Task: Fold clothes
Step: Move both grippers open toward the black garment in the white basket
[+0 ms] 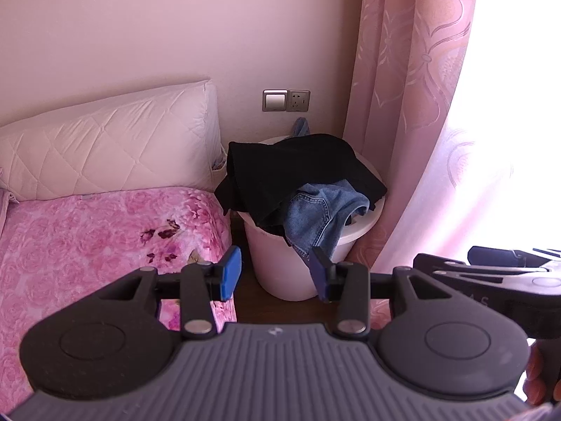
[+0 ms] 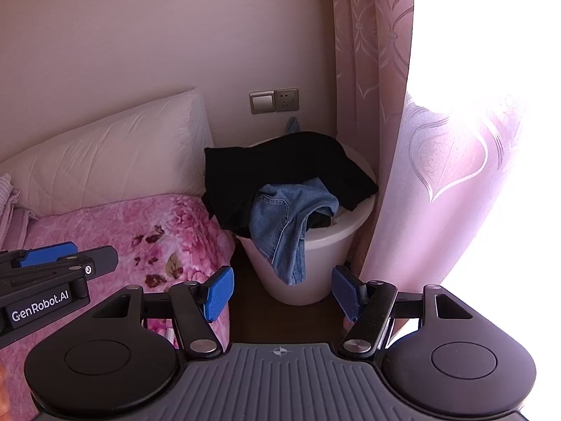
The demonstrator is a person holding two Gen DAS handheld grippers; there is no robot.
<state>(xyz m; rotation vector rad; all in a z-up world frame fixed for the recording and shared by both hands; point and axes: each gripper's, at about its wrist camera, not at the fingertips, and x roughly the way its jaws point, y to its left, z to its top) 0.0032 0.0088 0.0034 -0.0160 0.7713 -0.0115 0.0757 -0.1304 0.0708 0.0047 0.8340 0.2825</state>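
Observation:
A white laundry bucket (image 1: pixel 280 263) stands on the floor between the bed and the curtain; it also shows in the right wrist view (image 2: pixel 315 256). A black garment (image 1: pixel 298 172) (image 2: pixel 280 172) is draped over its rim. Blue jeans (image 1: pixel 315 217) (image 2: pixel 284 224) hang over the front edge. My left gripper (image 1: pixel 277 273) is open and empty, short of the bucket. My right gripper (image 2: pixel 282 293) is open and empty, also short of the bucket. The left gripper's body shows at the left of the right wrist view (image 2: pixel 49 280).
A bed with a pink floral cover (image 1: pixel 87 245) (image 2: pixel 140 238) lies to the left, with a white quilted pillow (image 1: pixel 105 147) at its head. A pink curtain (image 1: pixel 403 105) (image 2: pixel 403 175) hangs to the right. A wall switch and socket (image 1: pixel 285 100) sit above the bucket.

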